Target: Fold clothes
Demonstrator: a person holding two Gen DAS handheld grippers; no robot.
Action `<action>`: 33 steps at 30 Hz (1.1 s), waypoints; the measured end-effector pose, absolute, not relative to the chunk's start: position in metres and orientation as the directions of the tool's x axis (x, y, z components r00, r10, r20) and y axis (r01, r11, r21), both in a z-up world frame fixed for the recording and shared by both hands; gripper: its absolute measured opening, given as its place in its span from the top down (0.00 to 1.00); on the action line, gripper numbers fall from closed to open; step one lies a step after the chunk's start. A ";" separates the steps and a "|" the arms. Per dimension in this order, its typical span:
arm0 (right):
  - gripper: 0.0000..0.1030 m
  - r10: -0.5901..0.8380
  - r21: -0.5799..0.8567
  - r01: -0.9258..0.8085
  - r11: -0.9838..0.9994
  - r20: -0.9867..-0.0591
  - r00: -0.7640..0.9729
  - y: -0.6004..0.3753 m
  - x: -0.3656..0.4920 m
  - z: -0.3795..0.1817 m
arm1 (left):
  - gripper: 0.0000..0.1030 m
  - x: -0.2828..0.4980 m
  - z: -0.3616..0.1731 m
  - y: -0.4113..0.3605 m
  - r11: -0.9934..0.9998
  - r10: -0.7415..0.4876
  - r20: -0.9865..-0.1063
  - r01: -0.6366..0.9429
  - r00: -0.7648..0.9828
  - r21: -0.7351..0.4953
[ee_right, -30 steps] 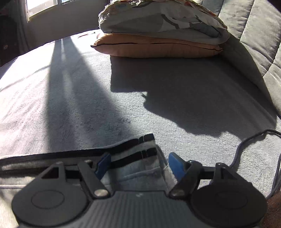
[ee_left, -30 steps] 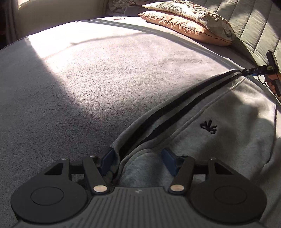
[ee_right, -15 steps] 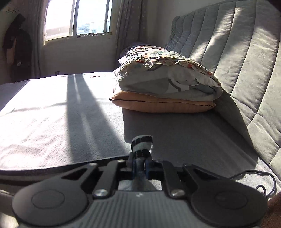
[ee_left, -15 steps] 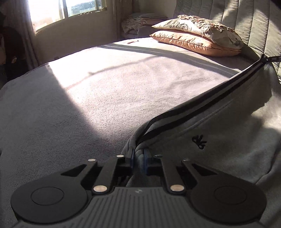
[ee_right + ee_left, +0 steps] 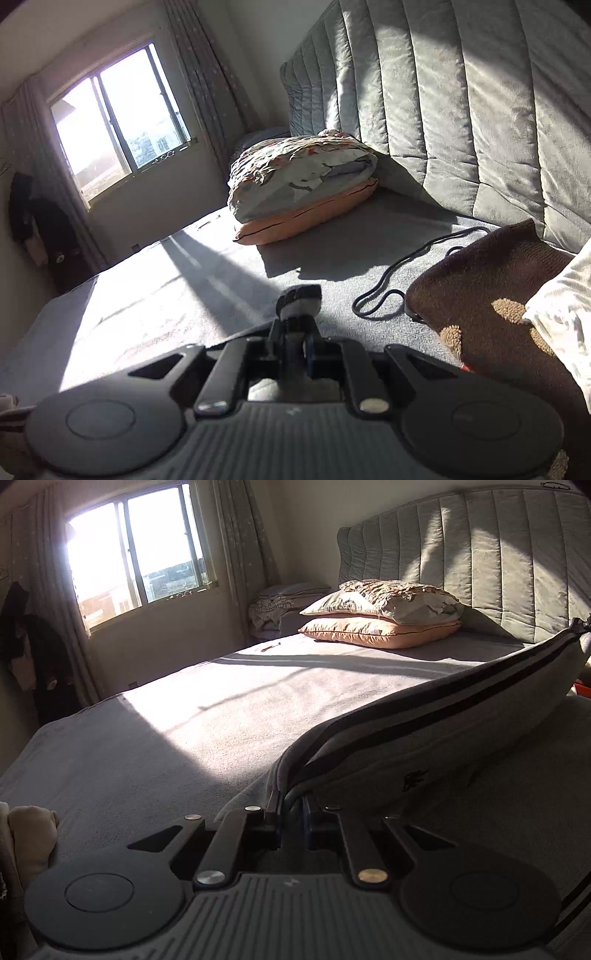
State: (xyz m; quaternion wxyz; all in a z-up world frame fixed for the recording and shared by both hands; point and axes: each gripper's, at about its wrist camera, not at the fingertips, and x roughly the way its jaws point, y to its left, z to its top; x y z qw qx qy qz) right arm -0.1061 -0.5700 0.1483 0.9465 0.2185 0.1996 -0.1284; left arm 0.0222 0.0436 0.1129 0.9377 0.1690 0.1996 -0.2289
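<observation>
A grey garment (image 5: 461,738) with two black stripes along its edge and a small black logo hangs stretched above the grey bed (image 5: 221,716). My left gripper (image 5: 293,806) is shut on one end of the striped edge. In the right wrist view my right gripper (image 5: 295,332) is shut on the other end, and a striped grey tip of the garment (image 5: 301,301) sticks up past the fingers. The far end of the garment reaches the right border of the left wrist view, where the right gripper is barely visible.
Two stacked pillows (image 5: 384,613) lie against the padded headboard (image 5: 498,565). A black cord (image 5: 402,273), a brown knitted cloth (image 5: 491,302) and a white cloth (image 5: 565,306) lie at the right. A beige cloth (image 5: 29,834) sits at the left. A window (image 5: 136,557) is behind.
Both grippers went from open around the striped edge to shut on it. They then lifted the garment off the bed, and both views rose.
</observation>
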 end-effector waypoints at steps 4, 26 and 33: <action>0.89 -0.174 0.407 0.360 0.839 -0.427 0.888 -0.557 -0.169 0.133 | 0.90 0.005 0.111 0.049 0.840 -0.360 -0.451 0.494 0.817 0.225; 0.59 -0.082 0.477 0.393 0.786 -0.550 0.831 -0.517 -0.295 0.089 | 0.85 -0.049 0.093 0.129 0.878 -0.478 -0.592 0.354 0.648 -0.322; 0.49 0.028 0.738 0.464 0.491 -0.545 0.838 -0.546 -0.305 0.070 | 0.50 -0.046 0.089 0.123 0.796 -0.565 -0.535 0.243 0.629 -0.555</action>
